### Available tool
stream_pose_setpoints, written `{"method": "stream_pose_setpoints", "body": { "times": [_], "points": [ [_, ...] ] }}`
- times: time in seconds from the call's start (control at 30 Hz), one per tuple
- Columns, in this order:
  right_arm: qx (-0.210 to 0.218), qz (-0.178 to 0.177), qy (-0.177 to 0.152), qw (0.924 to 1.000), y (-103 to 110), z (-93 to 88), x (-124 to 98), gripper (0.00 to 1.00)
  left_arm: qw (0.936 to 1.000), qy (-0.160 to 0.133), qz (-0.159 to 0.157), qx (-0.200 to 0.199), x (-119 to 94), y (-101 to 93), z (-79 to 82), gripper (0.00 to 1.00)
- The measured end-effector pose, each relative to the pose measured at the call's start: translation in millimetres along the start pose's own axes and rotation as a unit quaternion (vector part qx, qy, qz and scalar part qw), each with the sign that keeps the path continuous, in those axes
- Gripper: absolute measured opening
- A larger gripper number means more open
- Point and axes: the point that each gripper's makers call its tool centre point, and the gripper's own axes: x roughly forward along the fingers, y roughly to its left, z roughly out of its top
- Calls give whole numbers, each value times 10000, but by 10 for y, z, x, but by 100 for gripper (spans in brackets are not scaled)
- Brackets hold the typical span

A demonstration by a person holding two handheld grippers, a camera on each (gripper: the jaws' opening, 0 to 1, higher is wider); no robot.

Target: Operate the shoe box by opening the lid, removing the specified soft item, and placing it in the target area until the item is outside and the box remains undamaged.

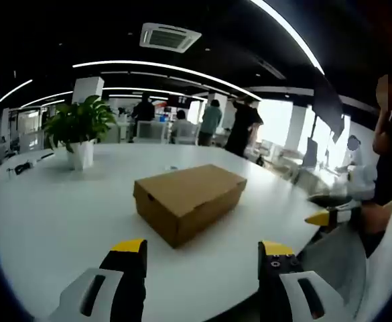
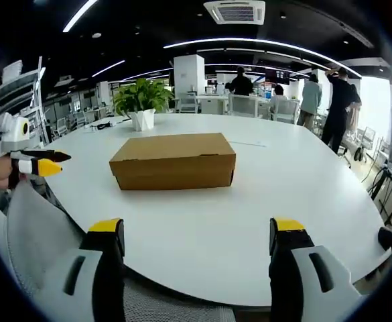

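Resting lid-closed on white table, shoe box long axis crosswise in right gripper view, both grippers wide, empty

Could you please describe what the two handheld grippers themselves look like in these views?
The left gripper and the right gripper look alike: each has two black jaws capped with yellow tips, rising from pale grey housings with dark oval slots. No cables or markings are visible on either.
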Motion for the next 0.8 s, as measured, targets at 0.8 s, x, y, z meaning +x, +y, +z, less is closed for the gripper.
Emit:
{"method": "stream_pose_setpoints", "body": {
  "times": [0.8],
  "points": [
    [-3, 1, 17, 10000, 9, -7, 1, 84, 10000, 27, -7, 1, 9, 15, -23, 68]
  ]
}}
